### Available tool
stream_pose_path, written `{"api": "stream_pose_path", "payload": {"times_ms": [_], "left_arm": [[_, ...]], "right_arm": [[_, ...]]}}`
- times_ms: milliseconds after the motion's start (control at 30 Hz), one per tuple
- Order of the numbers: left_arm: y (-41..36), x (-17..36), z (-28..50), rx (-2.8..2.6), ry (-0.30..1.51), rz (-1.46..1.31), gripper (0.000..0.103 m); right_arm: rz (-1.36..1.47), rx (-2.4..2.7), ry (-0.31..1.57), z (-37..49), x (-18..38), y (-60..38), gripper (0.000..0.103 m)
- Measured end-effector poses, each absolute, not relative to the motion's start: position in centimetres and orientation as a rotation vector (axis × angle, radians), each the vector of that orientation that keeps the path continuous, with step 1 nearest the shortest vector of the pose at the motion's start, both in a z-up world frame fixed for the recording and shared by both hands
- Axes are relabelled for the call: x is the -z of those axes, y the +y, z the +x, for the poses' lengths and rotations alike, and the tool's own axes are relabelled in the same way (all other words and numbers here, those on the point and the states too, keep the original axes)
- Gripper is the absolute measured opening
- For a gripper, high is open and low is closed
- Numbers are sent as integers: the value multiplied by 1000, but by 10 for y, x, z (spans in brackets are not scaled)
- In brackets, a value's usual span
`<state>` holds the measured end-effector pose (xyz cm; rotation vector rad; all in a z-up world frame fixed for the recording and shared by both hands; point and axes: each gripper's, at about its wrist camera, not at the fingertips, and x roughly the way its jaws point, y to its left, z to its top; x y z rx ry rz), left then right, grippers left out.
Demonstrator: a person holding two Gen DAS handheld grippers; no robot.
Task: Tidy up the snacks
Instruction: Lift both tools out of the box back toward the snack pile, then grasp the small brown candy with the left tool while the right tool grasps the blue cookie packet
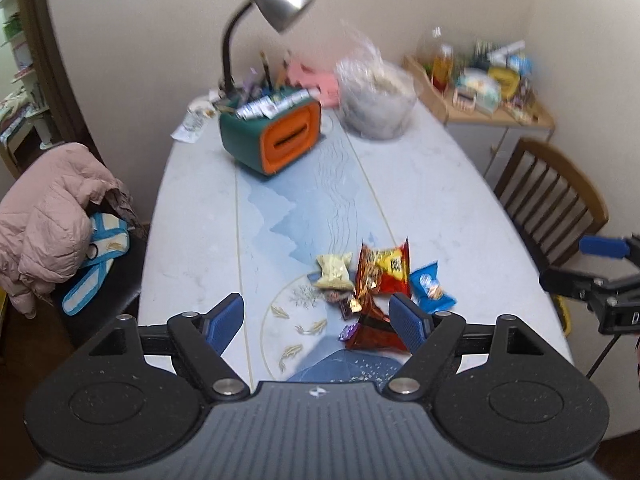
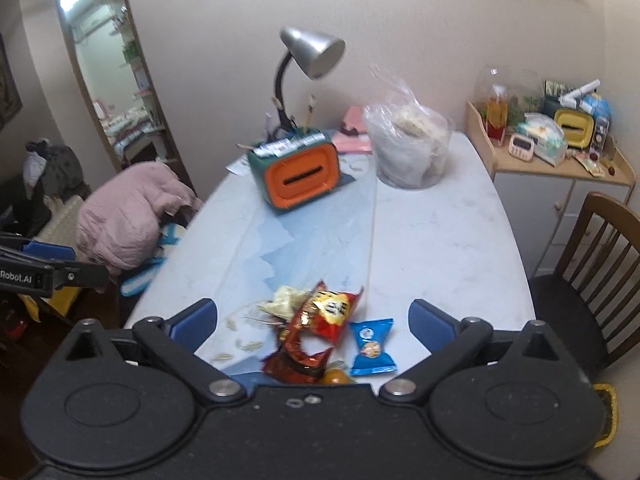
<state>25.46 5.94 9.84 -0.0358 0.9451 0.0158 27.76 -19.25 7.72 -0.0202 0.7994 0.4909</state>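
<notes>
A small heap of snack packets lies on the pale blue table (image 1: 432, 184) near its front edge. It holds a cream packet (image 1: 334, 270) (image 2: 284, 298), a red and yellow packet (image 1: 386, 268) (image 2: 332, 312), a blue packet (image 1: 432, 286) (image 2: 372, 348) and a crumpled red-brown wrapper (image 1: 372, 328) (image 2: 298, 360). My left gripper (image 1: 316, 320) hovers open above the heap, touching nothing. My right gripper (image 2: 314, 320) also stands wide open over the packets, with nothing gripped. Each gripper shows at the other view's edge, and there one blue finger (image 1: 602, 247) (image 2: 48, 250) is visible.
A green and orange slotted box (image 1: 272, 136) with pens, a silver desk lamp (image 1: 276, 0) and a clear plastic bag (image 1: 376, 100) stand at the table's far end. A cluttered side cabinet (image 2: 560, 168) and a wooden chair (image 2: 592, 264) are on the right. On the left a pink jacket (image 1: 52, 216) lies over a chair.
</notes>
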Motion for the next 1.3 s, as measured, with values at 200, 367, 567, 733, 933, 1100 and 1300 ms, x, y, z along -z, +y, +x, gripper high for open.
{"api": "stream_pose_path", "payload": {"times_ms": [200,367,567,733,933,1100,1300], "left_arm": [[56,-41,306,-22,1092,-29,79],[58,6,345,-43,1186,-121,79],[62,59,385,-111,1281,-234,79],[68,94,411,-178,1342,-316,79],[70,127,427,-226,1392,-367,79],[68,146,436,-252,1412,-383,78],[74,158,442,-286,1414,-441,69]], "right_arm": [[-49,-478,910,323,-31,-190,103],[-75,-473,1008,354,13,-187,102],[-100,-453,1112,388,62,-187,100],[-129,-452,1171,407,95,-183,97],[-147,-478,1205,417,118,-177,92],[-178,-491,1212,420,128,-172,87],[-204,-489,1216,422,139,-168,78]]}}
